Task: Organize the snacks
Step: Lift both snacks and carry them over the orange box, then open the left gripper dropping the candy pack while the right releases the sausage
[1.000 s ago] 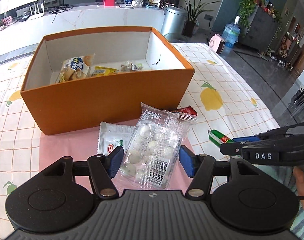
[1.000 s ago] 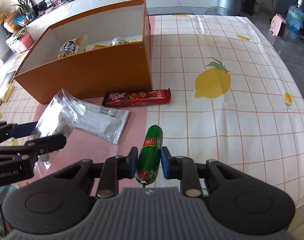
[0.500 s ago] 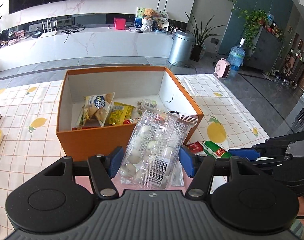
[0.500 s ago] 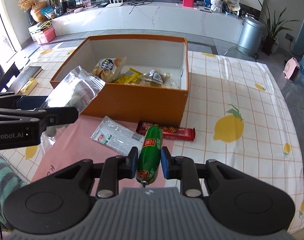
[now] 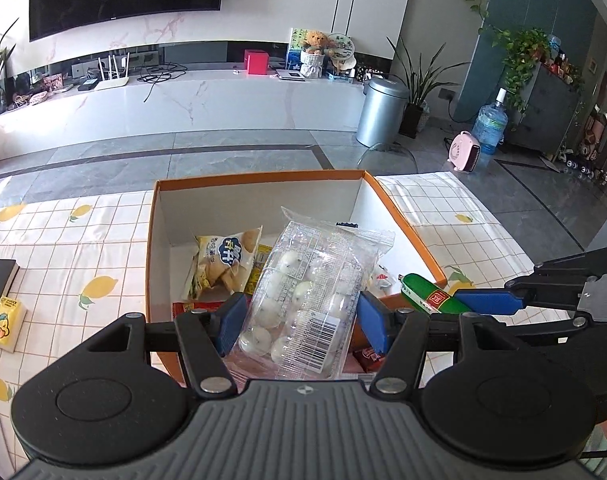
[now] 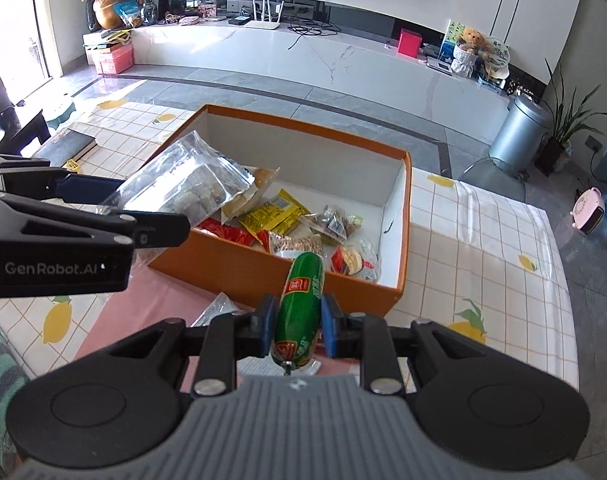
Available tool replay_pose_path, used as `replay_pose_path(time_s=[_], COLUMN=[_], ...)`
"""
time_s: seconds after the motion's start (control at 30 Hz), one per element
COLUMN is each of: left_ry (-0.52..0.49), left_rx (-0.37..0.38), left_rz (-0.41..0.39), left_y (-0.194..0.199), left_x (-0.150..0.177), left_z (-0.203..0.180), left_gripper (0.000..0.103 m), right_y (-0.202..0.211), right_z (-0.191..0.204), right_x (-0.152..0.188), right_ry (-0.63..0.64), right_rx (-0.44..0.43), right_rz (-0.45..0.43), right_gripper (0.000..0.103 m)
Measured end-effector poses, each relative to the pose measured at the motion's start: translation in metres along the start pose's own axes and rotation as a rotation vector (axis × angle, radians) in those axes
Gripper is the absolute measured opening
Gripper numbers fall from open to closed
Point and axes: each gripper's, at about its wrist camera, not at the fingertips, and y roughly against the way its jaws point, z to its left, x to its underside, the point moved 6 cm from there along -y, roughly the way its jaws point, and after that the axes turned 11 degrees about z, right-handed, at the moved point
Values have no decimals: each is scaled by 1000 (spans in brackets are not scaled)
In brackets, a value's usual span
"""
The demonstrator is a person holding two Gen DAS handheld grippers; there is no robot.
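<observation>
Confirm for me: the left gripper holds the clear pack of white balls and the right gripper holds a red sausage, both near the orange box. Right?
Not quite. The sausage in the right gripper is green, with only a red label; the right wrist view shows it. The left gripper does hold the clear pack of white balls, near the orange box.

"GenRobot.AI" on left tongs body, white print.

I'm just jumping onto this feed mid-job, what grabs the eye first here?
The open orange box in the middle of the lemon-print tablecloth, already part-filled with snack packets. Each gripper is carrying something toward it: the left gripper holds a clear pack of white round sweets over the box's near edge, and the right gripper is clamped on a green sausage stick just in front of the box.
</observation>
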Motion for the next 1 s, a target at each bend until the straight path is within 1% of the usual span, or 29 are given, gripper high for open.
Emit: replay_pose_path(time_s=[0.17, 0.37, 0.83, 1.0], left_ry=[0, 1, -29, -38], left_rx=[-24, -50, -109, -121], left_rz=[6, 41, 143, 176], left_y=[-13, -35, -88, -105], left_x=[-14, -21, -32, -34], left_z=[9, 21, 34, 34], left_gripper=[69, 69, 69, 66], right_y=[-14, -42, -107, -128], right_z=[4, 2, -8, -16], right_x=[-23, -43, -66, -68], right_ry=[58, 101, 170, 174], right_rx=[19, 39, 53, 52], right_rz=[5, 30, 112, 151], right_gripper=[21, 21, 21, 21])
